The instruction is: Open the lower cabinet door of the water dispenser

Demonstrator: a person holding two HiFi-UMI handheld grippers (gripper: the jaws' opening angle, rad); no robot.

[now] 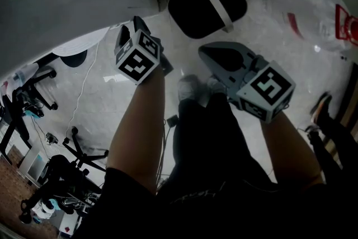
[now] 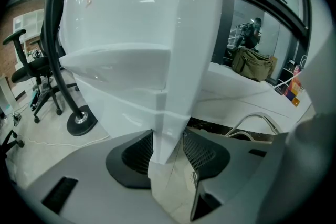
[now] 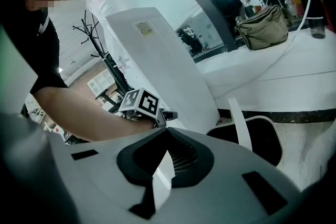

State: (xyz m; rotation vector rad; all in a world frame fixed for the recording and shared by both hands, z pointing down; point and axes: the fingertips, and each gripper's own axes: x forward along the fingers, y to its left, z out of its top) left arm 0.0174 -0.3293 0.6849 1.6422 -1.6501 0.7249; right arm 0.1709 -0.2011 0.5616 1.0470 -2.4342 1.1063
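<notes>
A: Pls tell, where is the lower cabinet door [image 2: 184, 60]?
B: It is the white panel at the right edge of the water dispenser [image 1: 50, 3], which is far-left in head view. In left gripper view its edge runs upright through the middle, w/ the dispenser body to the left of it.
A: And the left gripper [image 2: 168, 147]?
B: Its jaws are closed on that door edge, low down. The black pads [image 2: 134, 155] touch it, one on each side. The jaws stand rather wide, as the edge btwn them is thick.
A: Is the door swung out?
B: I cannot tell from these views.
A: OK. The right gripper [image 3: 164, 157]?
B: It holds nothing. The jaws are only a narrow bit apart, w/ nothing btwn them. It hangs to the right of the left one, apart from the dispenser. It points toward a black container [image 1: 196, 8] w/ white rim and white strap, on the pale floor [image 1: 268, 31].
A: Other things nr the dispenser?
B: Left of it is a black pole on a round base [image 2: 81, 119], and an office chair [image 2: 23, 68] is further left. Far right, an olive bag [image 2: 254, 63] lies on a white ledge [image 2: 236, 92]. At the near side of head view are the person's forearms [image 1: 140, 126] and light shoes [image 1: 190, 89].
</notes>
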